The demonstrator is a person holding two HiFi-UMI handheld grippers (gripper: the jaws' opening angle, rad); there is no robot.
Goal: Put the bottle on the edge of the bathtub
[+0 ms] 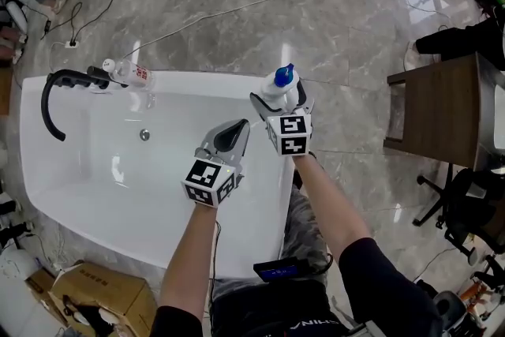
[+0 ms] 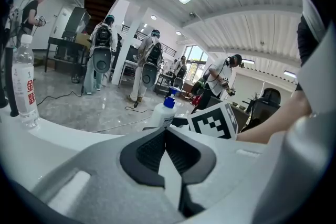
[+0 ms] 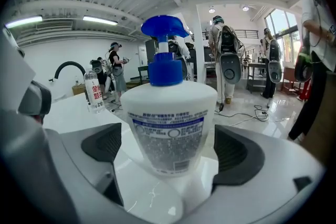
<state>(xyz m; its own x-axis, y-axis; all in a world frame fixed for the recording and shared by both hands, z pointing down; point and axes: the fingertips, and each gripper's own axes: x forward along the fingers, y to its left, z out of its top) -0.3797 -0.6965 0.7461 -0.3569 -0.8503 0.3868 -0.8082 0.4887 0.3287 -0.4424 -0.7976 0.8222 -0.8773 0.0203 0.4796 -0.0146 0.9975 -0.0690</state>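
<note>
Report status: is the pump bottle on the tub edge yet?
Done: the pump bottle stands upright on the bathtub rim. In hand: nothing. The right gripper has its jaws open either side of the bottle with gaps showing, and the left gripper is shut and empty over the tub. Left: probably just backing the right gripper away without tipping the bottle.

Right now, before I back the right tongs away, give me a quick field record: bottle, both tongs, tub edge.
bottle: white plastic pump bottle with blue top, upright on the rim of the white bathtub
right tongs: open, either side of the bottle, pads off it
left tongs: shut, empty, over the basin
also on rim: clear water bottle with red label, beside black curved faucet
</note>
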